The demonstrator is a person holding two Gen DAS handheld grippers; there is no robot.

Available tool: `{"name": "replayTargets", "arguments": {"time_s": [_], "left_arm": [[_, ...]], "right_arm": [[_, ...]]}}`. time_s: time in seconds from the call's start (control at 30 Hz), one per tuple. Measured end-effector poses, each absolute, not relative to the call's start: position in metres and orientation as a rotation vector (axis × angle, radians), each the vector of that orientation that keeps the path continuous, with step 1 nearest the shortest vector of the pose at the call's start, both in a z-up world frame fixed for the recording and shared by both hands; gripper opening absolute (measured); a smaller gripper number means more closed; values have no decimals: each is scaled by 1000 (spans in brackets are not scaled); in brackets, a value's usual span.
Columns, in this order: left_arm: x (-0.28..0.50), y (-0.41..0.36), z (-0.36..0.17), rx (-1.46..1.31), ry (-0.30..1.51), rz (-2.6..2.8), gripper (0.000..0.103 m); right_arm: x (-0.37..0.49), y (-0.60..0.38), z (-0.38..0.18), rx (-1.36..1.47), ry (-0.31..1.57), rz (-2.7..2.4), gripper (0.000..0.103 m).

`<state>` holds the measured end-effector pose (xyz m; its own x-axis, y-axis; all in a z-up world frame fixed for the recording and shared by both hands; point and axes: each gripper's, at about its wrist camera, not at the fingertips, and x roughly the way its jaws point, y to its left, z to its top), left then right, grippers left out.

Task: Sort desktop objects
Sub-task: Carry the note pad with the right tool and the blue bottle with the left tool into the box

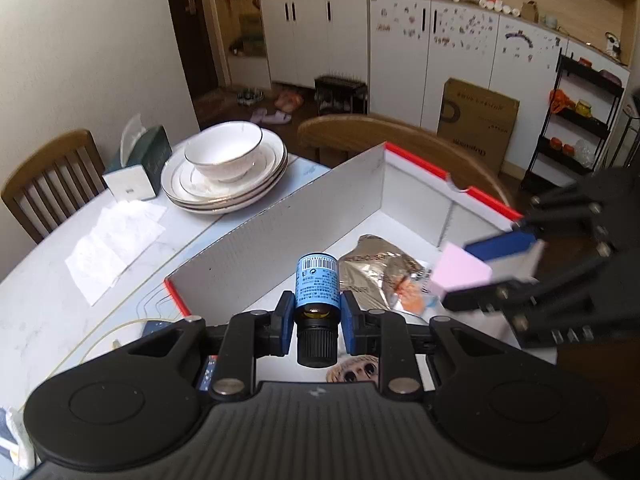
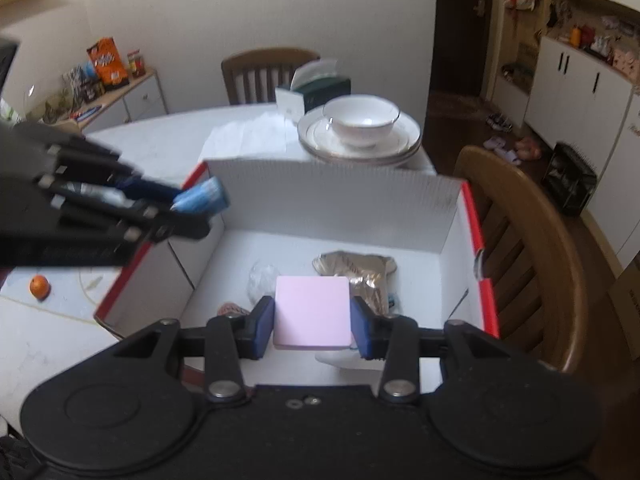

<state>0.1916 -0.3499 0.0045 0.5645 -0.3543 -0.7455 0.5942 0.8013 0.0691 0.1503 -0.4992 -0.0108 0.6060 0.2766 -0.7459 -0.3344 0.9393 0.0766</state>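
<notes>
My left gripper (image 1: 317, 320) is shut on a small blue-labelled bottle (image 1: 317, 284) with a black cap, held above the open white box (image 1: 288, 216) with red edges. My right gripper (image 2: 313, 322) is shut on a pink pad (image 2: 312, 310), also held over the box (image 2: 332, 188). In the left wrist view the right gripper (image 1: 496, 276) shows at the right with the pink pad (image 1: 460, 270). In the right wrist view the left gripper (image 2: 192, 212) shows at the left with the bottle (image 2: 204, 200). A silver foil packet (image 2: 360, 272) and a clear wrapper (image 2: 262, 280) lie inside the box.
A bowl on stacked plates (image 1: 224, 168) and a tissue box (image 1: 140, 164) stand beyond the box on the white table (image 1: 48, 288). Paper sheets (image 1: 116, 244) lie on the table. An orange (image 2: 39, 286) sits at the left. Wooden chairs (image 2: 532, 248) stand around.
</notes>
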Motion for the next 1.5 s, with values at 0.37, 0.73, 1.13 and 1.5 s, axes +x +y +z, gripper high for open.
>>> {"name": "replayTargets", "arguments": {"time_s": [0.37,0.73,1.13,1.5], "left_arm": [[260,-371,-39,373,933,-561,22],[286,-386,-79,434,1063,-547,23],[289,-388,-96,459,1161,-539,23],[288,-391,-97,475,1190,-535,23]], "right_arm": [[176,-489,-46,-117,959,392,39],[189,-483,-65,-115,1048,450,39],[197,-484,-75,-109,1086,420,39],[200,-491,-80,-97,1093,392,41]]}}
